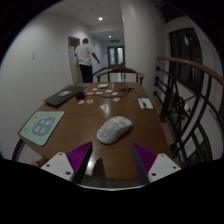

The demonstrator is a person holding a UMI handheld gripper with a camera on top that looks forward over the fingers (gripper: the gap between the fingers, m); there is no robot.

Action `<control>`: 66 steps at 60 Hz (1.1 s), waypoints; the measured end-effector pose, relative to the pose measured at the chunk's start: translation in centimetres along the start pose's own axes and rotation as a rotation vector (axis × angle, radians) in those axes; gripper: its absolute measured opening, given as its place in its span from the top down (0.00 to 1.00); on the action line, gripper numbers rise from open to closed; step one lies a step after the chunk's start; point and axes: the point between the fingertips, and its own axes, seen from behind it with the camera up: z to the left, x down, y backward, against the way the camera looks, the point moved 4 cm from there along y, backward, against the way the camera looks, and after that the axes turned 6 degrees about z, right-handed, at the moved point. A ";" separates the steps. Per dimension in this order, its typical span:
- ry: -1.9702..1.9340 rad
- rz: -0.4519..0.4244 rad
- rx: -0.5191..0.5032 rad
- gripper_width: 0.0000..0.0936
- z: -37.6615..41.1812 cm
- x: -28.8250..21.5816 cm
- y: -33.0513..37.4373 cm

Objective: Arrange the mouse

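wooden table (75, 125), mouse (114, 129), mat (42, 124), laptop (64, 96)

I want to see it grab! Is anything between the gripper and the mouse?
No. In the gripper view, only bare table lies between the open gripper and the white mouse, just ahead.

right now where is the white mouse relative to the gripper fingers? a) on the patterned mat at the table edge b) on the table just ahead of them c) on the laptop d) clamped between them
b: the white mouse lies on the wooden table just ahead of the open gripper, untouched by its fingers, and apart from the patterned mat and the laptop.
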 end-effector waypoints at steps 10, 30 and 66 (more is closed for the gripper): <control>0.024 0.042 0.000 0.15 2.1 -0.9 -4.4; -0.031 0.037 0.109 0.23 1.6 -5.6 -10.0; -0.076 -0.260 0.040 0.59 20.7 -17.8 1.1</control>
